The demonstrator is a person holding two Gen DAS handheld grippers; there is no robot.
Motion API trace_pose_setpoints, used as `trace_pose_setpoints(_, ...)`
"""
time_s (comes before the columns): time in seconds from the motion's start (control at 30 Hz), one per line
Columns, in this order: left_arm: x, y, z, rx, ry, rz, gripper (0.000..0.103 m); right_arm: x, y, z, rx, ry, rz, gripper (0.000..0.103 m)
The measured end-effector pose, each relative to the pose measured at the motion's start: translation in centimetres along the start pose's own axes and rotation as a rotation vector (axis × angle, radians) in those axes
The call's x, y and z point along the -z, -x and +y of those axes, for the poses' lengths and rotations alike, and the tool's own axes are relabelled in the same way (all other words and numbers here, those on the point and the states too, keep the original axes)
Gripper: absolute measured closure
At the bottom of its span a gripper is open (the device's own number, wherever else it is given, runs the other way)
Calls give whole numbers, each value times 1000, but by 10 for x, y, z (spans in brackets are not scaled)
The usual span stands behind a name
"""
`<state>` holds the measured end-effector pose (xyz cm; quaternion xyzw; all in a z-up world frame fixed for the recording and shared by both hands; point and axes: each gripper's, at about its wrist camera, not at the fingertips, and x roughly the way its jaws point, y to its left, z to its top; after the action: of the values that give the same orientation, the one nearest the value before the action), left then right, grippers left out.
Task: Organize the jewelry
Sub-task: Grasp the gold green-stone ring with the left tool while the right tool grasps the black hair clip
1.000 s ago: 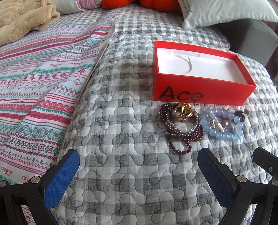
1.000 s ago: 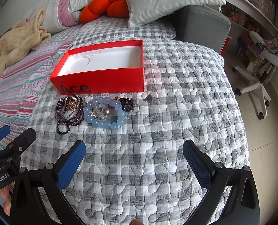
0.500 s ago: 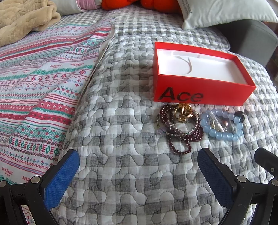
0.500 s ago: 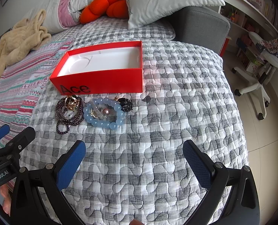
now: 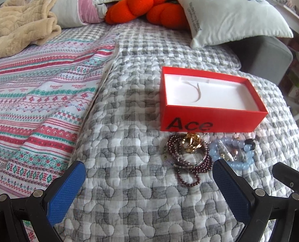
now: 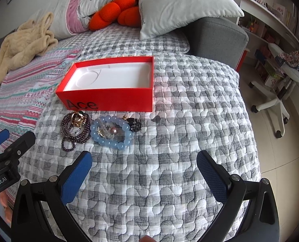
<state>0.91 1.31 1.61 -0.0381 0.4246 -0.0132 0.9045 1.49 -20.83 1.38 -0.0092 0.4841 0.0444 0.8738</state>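
A red open box marked "Ace" (image 5: 191,124) (image 6: 111,100) with a white empty insert sits on the grey checked quilt. In front of it lies a heap of jewelry: a dark garnet bead strand (image 5: 186,164) (image 6: 74,134) with a gold piece (image 5: 191,142) (image 6: 77,119), a light blue bead bracelet (image 5: 239,164) (image 6: 111,141) around small charms, and a black beaded piece (image 6: 135,124). My left gripper (image 5: 149,189) is open and empty, short of the heap. My right gripper (image 6: 144,175) is open and empty, in front of the bracelet.
A striped patterned blanket (image 5: 32,104) covers the bed's left side, with a beige fleece (image 5: 18,32) on it. Orange plush (image 5: 145,6) and pillows (image 6: 185,6) lie behind the box. A grey headboard (image 6: 218,40) and an office chair (image 6: 278,92) stand at right.
Both grippers have eased slightly toward the jewelry; both stay open and empty. Nothing on the bed has moved.
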Motion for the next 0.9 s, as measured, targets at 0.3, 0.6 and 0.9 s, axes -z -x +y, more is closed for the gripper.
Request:
trace_pose_setpoints(0.3, -25, -36, 7, 174, 35, 106, 16, -43, -14, -6, -119, 20, 81, 1)
trace_pose_setpoints(0.6, -34, -68, -7, 393, 75, 215, 68, -42, -53, -27, -280, -100, 175, 41)
trace_pose_setpoints(0.9, -36, -96, -28, 335, 41, 271, 72, -50, -70, -30, -287, -133, 201, 61)
